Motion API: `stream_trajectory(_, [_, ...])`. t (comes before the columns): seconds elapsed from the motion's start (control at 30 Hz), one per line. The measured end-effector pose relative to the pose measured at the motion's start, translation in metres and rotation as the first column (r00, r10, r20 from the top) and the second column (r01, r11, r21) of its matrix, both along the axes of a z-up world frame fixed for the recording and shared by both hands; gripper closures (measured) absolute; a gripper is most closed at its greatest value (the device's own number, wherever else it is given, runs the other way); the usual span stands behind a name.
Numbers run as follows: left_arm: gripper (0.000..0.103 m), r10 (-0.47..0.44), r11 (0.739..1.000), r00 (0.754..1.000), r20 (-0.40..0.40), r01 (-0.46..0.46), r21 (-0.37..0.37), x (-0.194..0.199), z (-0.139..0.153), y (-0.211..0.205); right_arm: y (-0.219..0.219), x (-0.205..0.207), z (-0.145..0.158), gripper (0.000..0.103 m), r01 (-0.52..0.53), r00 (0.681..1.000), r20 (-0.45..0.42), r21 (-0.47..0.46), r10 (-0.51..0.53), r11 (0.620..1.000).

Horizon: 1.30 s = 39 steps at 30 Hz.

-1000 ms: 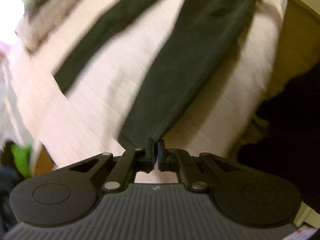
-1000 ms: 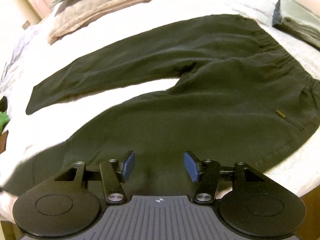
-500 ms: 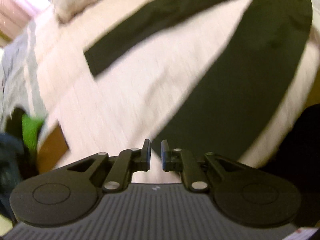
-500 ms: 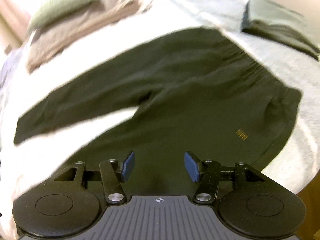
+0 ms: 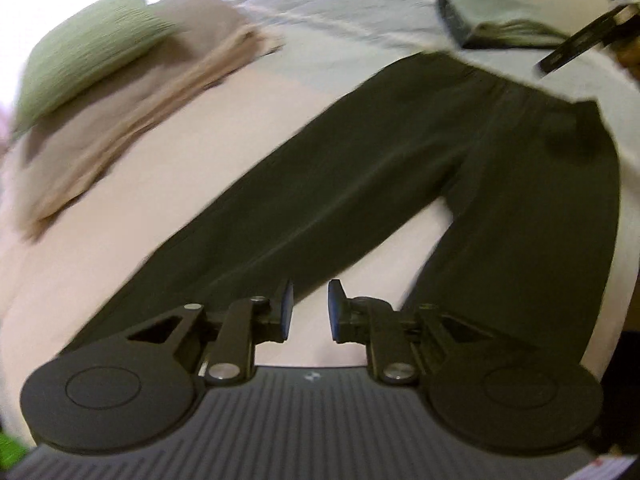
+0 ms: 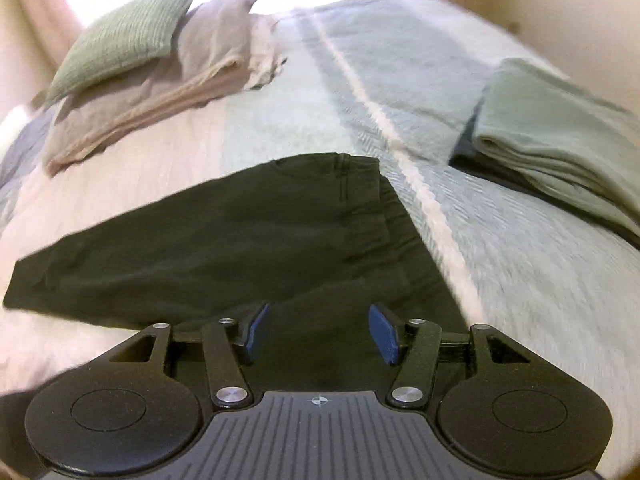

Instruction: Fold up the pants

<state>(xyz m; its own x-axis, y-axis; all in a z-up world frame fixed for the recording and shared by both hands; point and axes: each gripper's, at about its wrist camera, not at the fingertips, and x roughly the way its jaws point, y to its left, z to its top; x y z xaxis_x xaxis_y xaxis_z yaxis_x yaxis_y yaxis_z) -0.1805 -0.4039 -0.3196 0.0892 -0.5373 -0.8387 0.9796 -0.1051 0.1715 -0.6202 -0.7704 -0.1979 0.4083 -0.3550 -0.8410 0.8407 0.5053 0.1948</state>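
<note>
Hanging empty, fingers apart, left hand-held gripper (image 5: 308,310) and right hand-held gripper (image 6: 318,334) hide blurred pants (image 5: 420,184) (legs cut off)

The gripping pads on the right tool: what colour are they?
Blue pads, shown best in the right wrist view.

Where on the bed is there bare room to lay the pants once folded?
Bare bedspread lies between the stacked pillows and the folded green blankets, beyond the waistband of the pants. A smaller wedge shows between the two legs. The far left and right edges are crowded.
</note>
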Motion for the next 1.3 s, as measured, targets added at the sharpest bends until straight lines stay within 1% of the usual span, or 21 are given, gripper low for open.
stream_trajectory(0.1, [0.088, -0.024, 0.999, 0.997, -0.072, 0.026, 0.024, -0.064, -0.03, -0.061, -0.052, -0.015, -0.038, 0.054, -0.107, 0.994, 0.031, 0.072, 0.105, 0.992])
stream_trajectory(0.17, [0.087, -0.053, 0.997, 0.995, -0.09, 0.057, 0.046, -0.104, -0.052, -0.092, -0.077, -0.021, -0.061, 0.055, -0.171, 0.985, 0.041, 0.109, 0.167, 0.979])
stream_trajectory(0.27, [0.087, -0.043, 0.993, 0.992, -0.122, 0.056, 0.106, -0.141, -0.086, -0.126, -0.109, -0.032, -0.09, 0.056, -0.235, 0.971, 0.092, 0.175, 0.222, 0.956])
stream_trajectory(0.37, [0.086, -0.044, 0.975, 0.995, -0.091, 0.062, 0.211, -0.155, -0.122, -0.142, -0.119, -0.036, -0.11, 0.056, -0.304, 0.949, 0.151, 0.217, 0.276, 0.928])
stream_trajectory(0.4, [0.086, -0.051, 0.973, 0.996, -0.079, 0.067, 0.221, -0.157, -0.127, -0.144, -0.119, -0.037, -0.115, 0.056, -0.315, 0.944, 0.17, 0.224, 0.281, 0.922])
stream_trajectory(0.5, [0.086, -0.03, 0.975, 0.997, -0.076, 0.046, 0.219, -0.157, -0.116, -0.147, -0.127, -0.044, -0.122, 0.06, -0.292, 0.942, 0.246, 0.278, 0.226, 0.915])
stream_trajectory(0.53, [0.086, -0.027, 0.98, 0.997, -0.069, 0.04, 0.197, -0.157, -0.107, -0.147, -0.128, -0.046, -0.121, 0.069, -0.276, 0.947, 0.244, 0.292, 0.208, 0.916])
stream_trajectory(0.57, [0.086, -0.024, 0.983, 0.997, -0.068, 0.035, 0.179, -0.158, -0.1, -0.148, -0.129, -0.048, -0.119, 0.088, -0.266, 0.951, 0.234, 0.296, 0.2, 0.918])
stream_trajectory(0.6, [0.086, -0.019, 0.984, 0.997, -0.074, 0.032, 0.174, -0.159, -0.095, -0.151, -0.132, -0.051, -0.118, 0.099, -0.25, 0.958, 0.216, 0.299, 0.19, 0.921])
stream_trajectory(0.67, [0.086, -0.026, 0.982, 0.996, -0.088, 0.041, 0.182, -0.16, -0.097, -0.158, -0.139, -0.057, -0.113, 0.103, -0.242, 0.957, 0.233, 0.327, 0.17, 0.913])
stream_trajectory(0.77, [0.086, -0.063, 0.982, 0.993, -0.095, 0.078, 0.169, -0.169, -0.106, -0.167, -0.14, -0.057, -0.082, 0.103, -0.273, 0.946, 0.244, 0.239, 0.214, 0.932])
stream_trajectory(0.83, [0.082, -0.059, 0.985, 0.992, -0.114, 0.076, 0.152, -0.177, -0.114, -0.18, -0.145, -0.056, -0.066, 0.103, -0.287, 0.938, 0.253, 0.186, 0.236, 0.94])
stream_trajectory(0.9, [0.081, -0.058, 0.984, 0.99, -0.126, 0.078, 0.161, -0.181, -0.122, -0.183, -0.154, -0.057, -0.081, 0.103, -0.25, 0.953, 0.229, 0.216, 0.2, 0.944])
stream_trajectory(1.0, [0.081, -0.044, 0.983, 0.991, -0.13, 0.066, 0.169, -0.178, -0.128, -0.178, -0.153, -0.051, -0.111, 0.103, -0.242, 0.963, 0.181, 0.253, 0.2, 0.937])
stream_trajectory(1.07, [0.081, -0.026, 0.983, 0.992, -0.127, 0.049, 0.176, -0.173, -0.122, -0.168, -0.152, -0.052, -0.112, 0.101, -0.213, 0.969, 0.177, 0.259, 0.17, 0.942])
stream_trajectory(1.1, [0.081, -0.008, 0.984, 0.992, -0.127, 0.03, 0.176, -0.17, -0.118, -0.161, -0.15, -0.052, -0.108, 0.099, -0.199, 0.972, 0.173, 0.256, 0.158, 0.946])
stream_trajectory(1.13, [0.081, 0.012, 0.985, 0.992, -0.128, 0.01, 0.173, -0.165, -0.111, -0.152, -0.146, -0.053, -0.1, 0.089, -0.182, 0.978, 0.147, 0.238, 0.15, 0.954])
stream_trajectory(1.17, [0.081, 0.032, 0.985, 0.991, -0.128, -0.01, 0.169, -0.162, -0.105, -0.145, -0.141, -0.052, -0.093, 0.084, -0.174, 0.981, 0.12, 0.216, 0.151, 0.961])
stream_trajectory(1.2, [0.081, 0.056, 0.985, 0.99, -0.126, -0.034, 0.171, -0.157, -0.099, -0.135, -0.136, -0.052, -0.086, 0.071, -0.168, 0.984, 0.086, 0.195, 0.153, 0.966])
stream_trajectory(1.23, [0.081, 0.081, 0.983, 0.989, -0.122, -0.059, 0.175, -0.153, -0.093, -0.124, -0.13, -0.053, -0.078, 0.065, -0.167, 0.985, 0.064, 0.176, 0.158, 0.97])
stream_trajectory(1.3, [0.081, 0.14, 0.977, 0.984, -0.113, -0.119, 0.179, -0.143, -0.081, -0.101, -0.115, -0.052, -0.061, 0.063, -0.176, 0.984, 0.044, 0.149, 0.171, 0.973])
